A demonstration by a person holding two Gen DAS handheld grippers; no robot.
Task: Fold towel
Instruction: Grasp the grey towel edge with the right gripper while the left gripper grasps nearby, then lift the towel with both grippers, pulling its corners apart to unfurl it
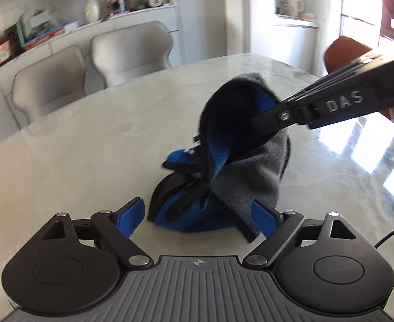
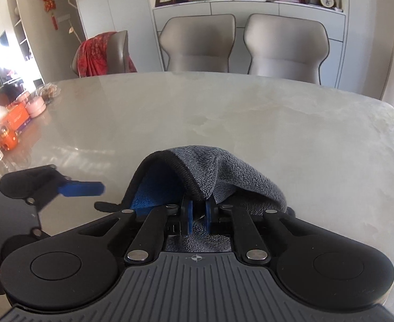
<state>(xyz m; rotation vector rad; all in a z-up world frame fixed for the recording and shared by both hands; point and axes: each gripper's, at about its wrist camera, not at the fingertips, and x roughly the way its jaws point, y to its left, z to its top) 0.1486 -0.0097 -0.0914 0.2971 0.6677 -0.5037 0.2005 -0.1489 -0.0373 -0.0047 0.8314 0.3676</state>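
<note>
The towel (image 1: 223, 166) is grey on one side and blue on the other, with a black edge. It is bunched up on the marble table (image 1: 76, 147). My right gripper (image 2: 197, 212) is shut on the towel (image 2: 223, 171) and lifts one edge, so the cloth drapes over its fingers. The right gripper also shows in the left wrist view (image 1: 266, 119), coming in from the right. My left gripper (image 1: 199, 214) is open, its blue fingers (image 1: 130, 214) either side of the towel's low end. One left finger (image 2: 81, 187) shows in the right wrist view.
Two beige chairs (image 2: 250, 43) stand at the table's far side, with a cabinet behind. A chair with a red cloth (image 2: 100, 53) is at the far left. Jars and an orange box (image 2: 17, 118) crowd the table's left end. A black cable (image 1: 390, 236) lies at the right.
</note>
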